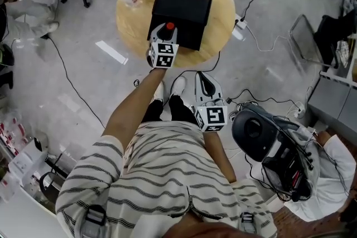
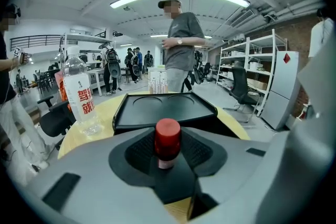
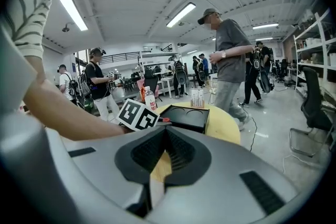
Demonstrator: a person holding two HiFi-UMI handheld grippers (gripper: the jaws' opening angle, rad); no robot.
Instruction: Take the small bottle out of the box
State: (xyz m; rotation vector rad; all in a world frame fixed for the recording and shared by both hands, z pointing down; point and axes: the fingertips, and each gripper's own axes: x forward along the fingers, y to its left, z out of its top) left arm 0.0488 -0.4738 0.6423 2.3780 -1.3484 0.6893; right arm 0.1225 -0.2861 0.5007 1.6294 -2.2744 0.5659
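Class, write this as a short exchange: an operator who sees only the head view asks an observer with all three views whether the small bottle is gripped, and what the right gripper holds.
Operator: Is the left gripper actually gripping the small bottle?
Observer: Yes. The left gripper view shows its jaws shut on the small bottle, just below its red cap.
Operator: And the right gripper?
Observer: Its own view shows the jaws together with nothing between them.

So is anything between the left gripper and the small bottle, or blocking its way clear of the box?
Nothing visible. The left gripper has its jaws shut on the small bottle, just in front of the black box; the water bottle stands apart, to the left.
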